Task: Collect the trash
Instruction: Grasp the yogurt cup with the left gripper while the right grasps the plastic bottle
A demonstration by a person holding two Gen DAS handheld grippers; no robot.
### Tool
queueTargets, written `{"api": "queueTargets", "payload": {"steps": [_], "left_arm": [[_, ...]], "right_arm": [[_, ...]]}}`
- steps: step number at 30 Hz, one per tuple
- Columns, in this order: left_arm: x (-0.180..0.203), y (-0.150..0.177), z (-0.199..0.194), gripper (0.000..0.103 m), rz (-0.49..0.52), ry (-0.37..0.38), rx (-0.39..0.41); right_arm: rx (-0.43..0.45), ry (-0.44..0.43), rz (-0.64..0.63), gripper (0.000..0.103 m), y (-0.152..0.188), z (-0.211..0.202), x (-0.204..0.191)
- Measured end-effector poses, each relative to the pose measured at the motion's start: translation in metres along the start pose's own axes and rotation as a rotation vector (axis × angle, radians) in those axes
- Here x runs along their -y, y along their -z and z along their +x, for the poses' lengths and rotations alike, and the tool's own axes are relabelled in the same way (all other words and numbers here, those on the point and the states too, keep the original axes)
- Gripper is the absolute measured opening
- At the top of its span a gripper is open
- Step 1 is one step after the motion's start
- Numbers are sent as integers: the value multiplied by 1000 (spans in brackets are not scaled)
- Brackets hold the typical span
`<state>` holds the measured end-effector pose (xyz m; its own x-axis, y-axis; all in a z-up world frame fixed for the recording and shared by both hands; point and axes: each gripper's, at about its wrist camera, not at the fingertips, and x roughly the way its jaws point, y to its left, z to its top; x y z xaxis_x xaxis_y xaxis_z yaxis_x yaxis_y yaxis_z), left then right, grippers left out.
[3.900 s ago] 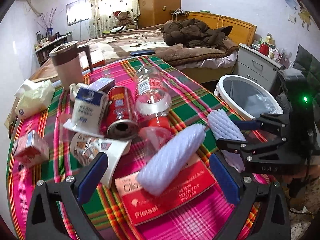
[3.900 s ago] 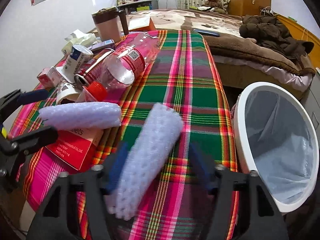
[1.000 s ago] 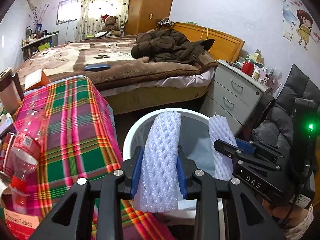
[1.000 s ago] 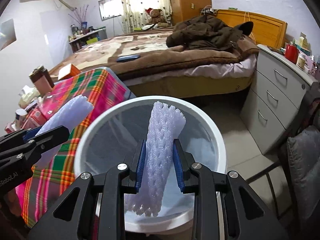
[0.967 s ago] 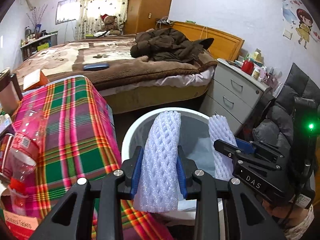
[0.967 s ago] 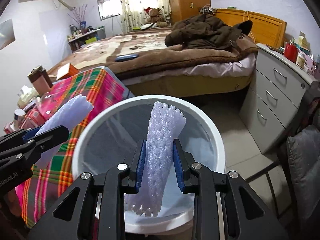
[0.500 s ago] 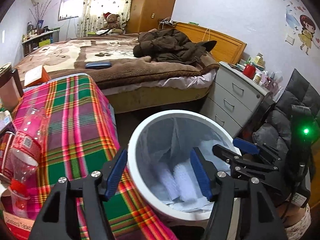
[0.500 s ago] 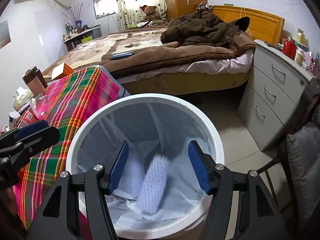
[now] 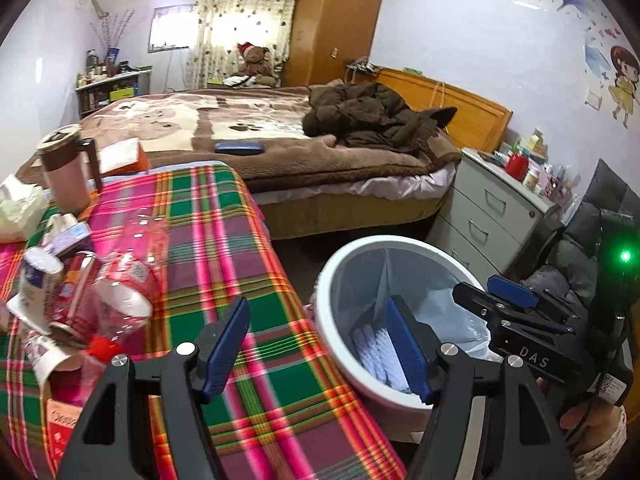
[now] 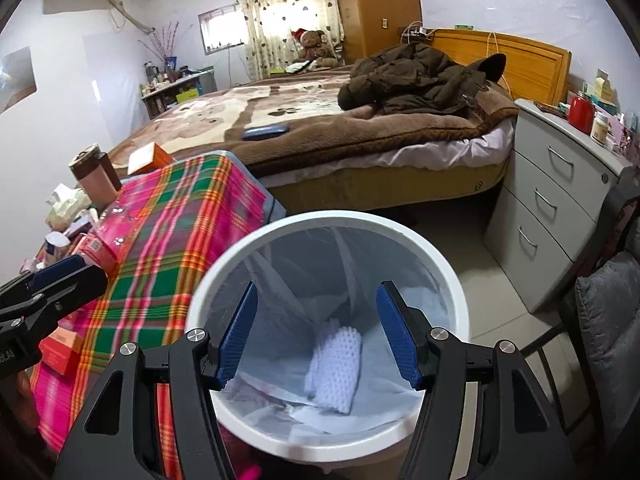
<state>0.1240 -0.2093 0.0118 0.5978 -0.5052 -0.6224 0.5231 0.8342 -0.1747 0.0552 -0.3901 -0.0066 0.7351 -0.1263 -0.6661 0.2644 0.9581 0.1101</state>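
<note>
Both grippers are hanging with jaws spread wide and gripping nothing. The right gripper [image 10: 318, 330] is hovering directly over the bin [image 10: 448, 276], whose liner is holding two white foam nets [image 10: 336, 366] lying at its bottom. The left gripper [image 9: 318, 346] is sitting beside the bin [image 9: 332, 280], over the near edge of the plaid table [image 9: 208, 216] just left of it. Farther left of the bin, a bottle [image 9: 128, 280], can [image 9: 76, 292] and paper cup [image 9: 48, 356] are lying on the table.
</note>
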Motion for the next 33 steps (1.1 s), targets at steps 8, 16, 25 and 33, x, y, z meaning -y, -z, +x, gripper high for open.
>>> {"api": "queueTargets", "payload": {"steps": [8,16,25,33], "left_arm": [[-42,6,-29,74,-68,-82,50],[-97,14,-54,75,-141,-186,81],[-162,20,-71,76,-211,-277,93],[-199,15,-65,76,-206,-317,72]], "right_arm": [[24,-66,-31,63,-1,-5,-35],[15,-141,-59,63,-2,4,-72],[-21,-216,-87,63,-5,24,-117],[-32,-245,-101,63,-15,40,-150]]}}
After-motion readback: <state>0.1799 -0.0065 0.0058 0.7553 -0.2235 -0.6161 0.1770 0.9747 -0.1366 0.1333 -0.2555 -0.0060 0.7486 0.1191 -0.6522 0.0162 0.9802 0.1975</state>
